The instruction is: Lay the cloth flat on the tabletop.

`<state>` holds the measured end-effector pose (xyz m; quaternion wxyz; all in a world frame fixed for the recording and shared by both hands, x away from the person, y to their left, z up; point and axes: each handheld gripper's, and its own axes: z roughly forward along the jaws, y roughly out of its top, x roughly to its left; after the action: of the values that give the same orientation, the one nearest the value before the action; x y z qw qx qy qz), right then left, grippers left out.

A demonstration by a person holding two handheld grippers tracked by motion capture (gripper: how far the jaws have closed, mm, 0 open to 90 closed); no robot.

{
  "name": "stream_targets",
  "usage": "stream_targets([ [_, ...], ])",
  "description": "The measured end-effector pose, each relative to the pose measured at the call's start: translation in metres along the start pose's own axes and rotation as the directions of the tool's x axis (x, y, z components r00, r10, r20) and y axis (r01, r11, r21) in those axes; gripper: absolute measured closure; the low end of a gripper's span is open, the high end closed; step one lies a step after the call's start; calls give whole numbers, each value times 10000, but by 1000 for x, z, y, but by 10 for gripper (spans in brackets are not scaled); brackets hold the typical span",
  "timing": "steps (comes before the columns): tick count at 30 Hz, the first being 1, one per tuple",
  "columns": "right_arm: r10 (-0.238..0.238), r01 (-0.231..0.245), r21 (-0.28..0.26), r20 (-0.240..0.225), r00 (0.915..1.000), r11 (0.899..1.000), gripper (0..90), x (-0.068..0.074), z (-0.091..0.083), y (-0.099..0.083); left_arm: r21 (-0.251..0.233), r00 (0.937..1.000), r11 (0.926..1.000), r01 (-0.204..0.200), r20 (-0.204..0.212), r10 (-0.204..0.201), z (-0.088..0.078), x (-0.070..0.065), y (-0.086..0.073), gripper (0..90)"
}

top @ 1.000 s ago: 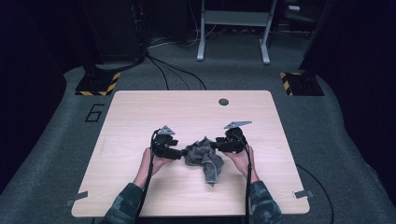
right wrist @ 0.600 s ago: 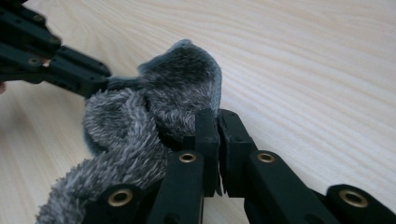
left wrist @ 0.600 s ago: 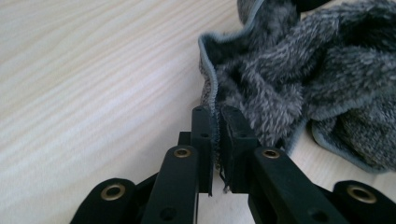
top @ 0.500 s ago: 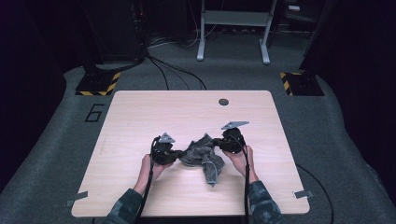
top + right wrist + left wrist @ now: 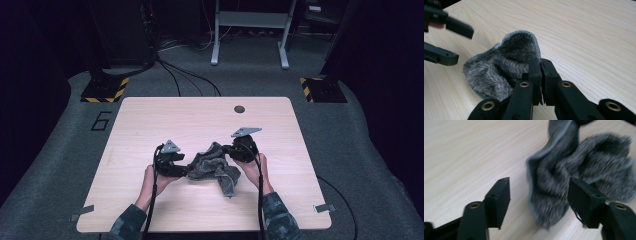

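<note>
High view first: a grey fuzzy cloth (image 5: 212, 170) lies crumpled near the middle of the wooden table (image 5: 200, 115), stretched between both hands. Right gripper (image 5: 540, 65) has its jaws pressed together on an edge of the cloth, lifting that corner off the wood. Left gripper (image 5: 539, 192) has just been opening, jaws spread wide now with a fold of cloth lying between them, pads clear.

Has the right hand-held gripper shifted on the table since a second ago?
Yes. The right hand-held gripper sits slightly nearer the dark hole in the table, pinching the grey cloth.
</note>
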<state>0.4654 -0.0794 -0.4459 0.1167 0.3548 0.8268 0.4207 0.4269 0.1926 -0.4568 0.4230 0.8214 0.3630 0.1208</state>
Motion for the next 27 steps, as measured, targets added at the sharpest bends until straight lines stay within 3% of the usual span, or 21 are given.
stream_targets([
  [3,13,-12,66,-34,10000,10000,870,3,2,1,-34,9998,9998,-195,5,195,7,-4,10,303],
  [4,-16,17,78,-124,9999,10000,869,6,4,2,73,9979,9980,-627,-140,628,16,-7,20,297],
  [5,-16,17,78,-124,9999,10000,869,6,4,2,73,9979,9980,-627,-140,628,16,-7,20,290],
  [7,-208,209,62,-229,9995,9998,865,9,7,2,193,9962,9964,-830,-265,835,31,-11,28,307],
  [11,-203,208,167,-304,9993,9996,858,11,9,1,204,9959,9968,-775,-446,783,42,-12,31,455],
  [17,-306,323,331,-514,9982,9989,786,13,12,-2,18,9963,9968,-795,-324,795,46,-10,29,839],
  [19,-257,272,318,-445,9987,9991,723,12,13,-4,-110,9968,9971,-759,-248,756,44,-9,28,866],
  [20,-78,100,563,-402,9992,9984,679,9,15,-6,-173,9966,9969,-768,-300,763,43,-10,28,877],
  [23,-17,44,683,-402,9992,9977,678,5,15,-10,-170,9955,9966,-805,-521,795,39,-8,27,879],
  [25,268,-229,884,-424,9987,9958,706,1,13,-14,-148,9943,9962,-858,-652,846,37,-5,27,881],
  [27,309,-260,1265,-369,9988,9916,748,-2,9,-20,-217,9945,9974,-681,-815,662,36,-1,26,882],
])
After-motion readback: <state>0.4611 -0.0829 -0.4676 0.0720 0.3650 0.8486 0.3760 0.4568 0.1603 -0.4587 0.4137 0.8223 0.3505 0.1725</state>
